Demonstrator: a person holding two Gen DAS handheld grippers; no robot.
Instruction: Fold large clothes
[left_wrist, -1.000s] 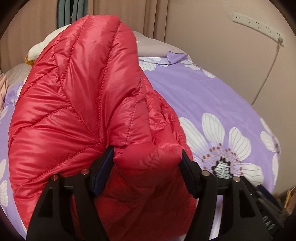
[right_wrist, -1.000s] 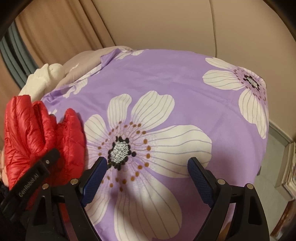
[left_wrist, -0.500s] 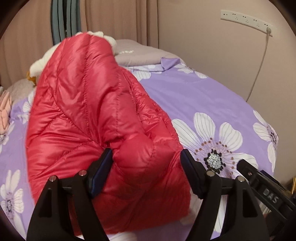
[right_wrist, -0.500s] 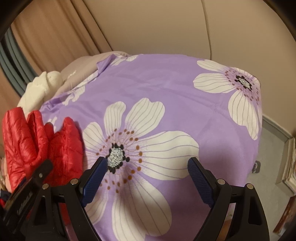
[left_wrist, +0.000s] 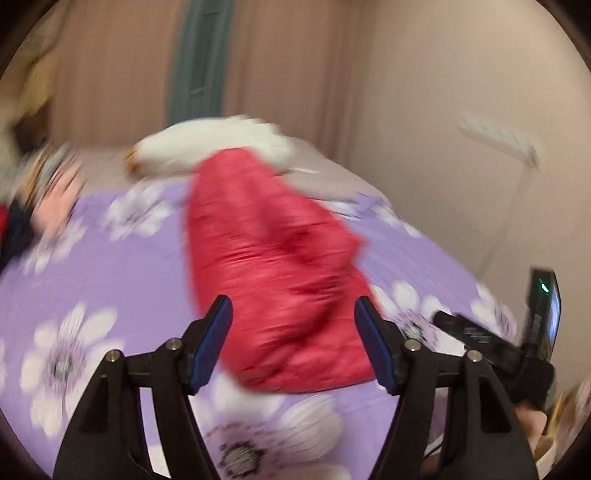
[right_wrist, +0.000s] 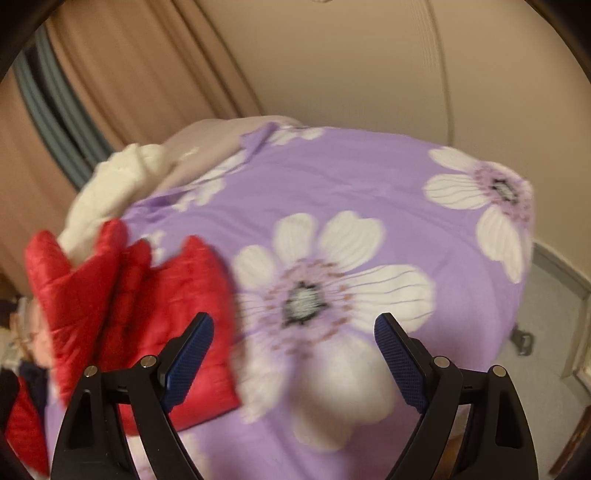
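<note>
On my left wrist view the picture is smeared, but I can make out the red puffer jacket (left_wrist: 273, 273) lying in a long bundle on the bed (left_wrist: 92, 266), which wears a purple cover printed with big white flowers. My left tool (left_wrist: 293, 332) is released: its jaws are closing at this moment, yet the blue pads (left_wrist: 212, 343) stand clear of the fabric, with the near end of the jacket showing beyond the gap and nothing pressed between them. The far end of the jacket runs up toward a white soft toy (left_wrist: 207, 147) (too blurred to say what kind) and a grey pillow (left_wrist: 332, 173) at the head of the bed. Off to the lower right of that view I see the black body of the other tool, with a small green light on it.

On my right wrist view, the right tool (right_wrist: 293, 354) stands wide and empty above the flowered cover, its jaws framing one large white flower (right_wrist: 325, 288). The jacket sits to the left of that tool, just beside its left finger, resting flat on the bed with a few puffy lobes sticking up. Beige curtains (right_wrist: 122, 74) hang behind the bed, and a plain wall (right_wrist: 351, 55) runs along its far side.
</note>
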